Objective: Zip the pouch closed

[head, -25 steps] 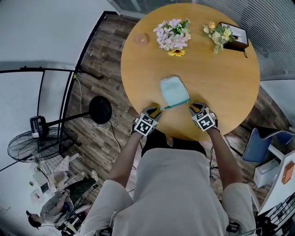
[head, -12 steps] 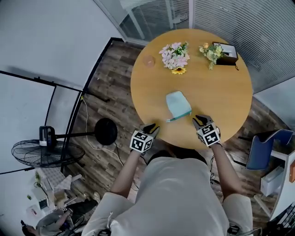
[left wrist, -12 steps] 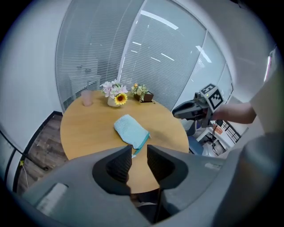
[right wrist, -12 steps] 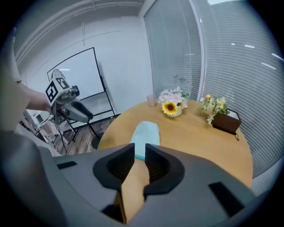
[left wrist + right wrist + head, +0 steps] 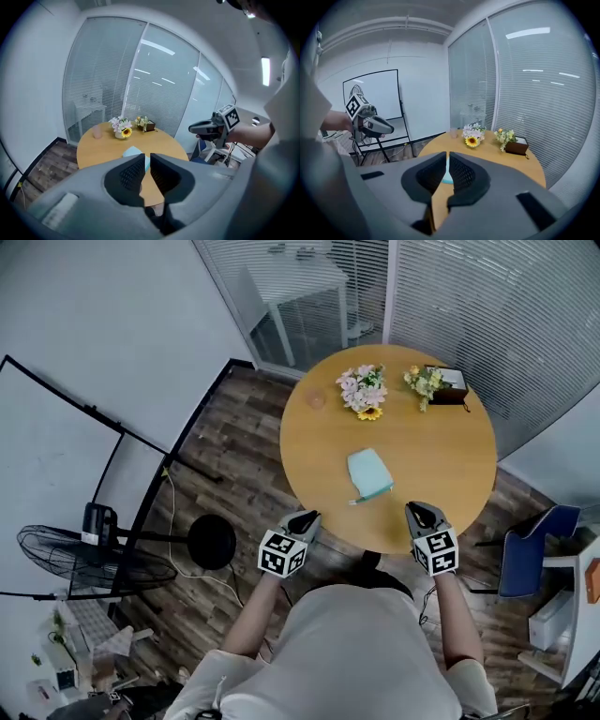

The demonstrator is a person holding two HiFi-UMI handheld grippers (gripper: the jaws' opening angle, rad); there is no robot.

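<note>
The left hand-held gripper (image 5: 305,517) and right hand-held gripper (image 5: 419,511) have drawn back past the near edge of the counter (image 5: 441,442). Both are closed and empty. The pouch (image 5: 369,472) lies alone mid-counter.

Pouch (image 5: 369,472) is too small from the head view to tell if the zip's shut or not. In the left gripper view most of it sits behind the left gripper (image 5: 146,159) jaws, only a pale sliver shows. Same in the right gripper view: thin strip in the slit of the right gripper (image 5: 446,159). Desk (image 5: 441,442) near edge is blocked by both gripper bodies in those 2 views. Small pink thing (image 5: 318,401) by the pink flowers (image 5: 361,390), can't tell what it is. Brown box (image 5: 452,395) partly behind the yellow blooms (image 5: 424,381). Person (image 5: 347,652) cut off at the bottom edge
</note>
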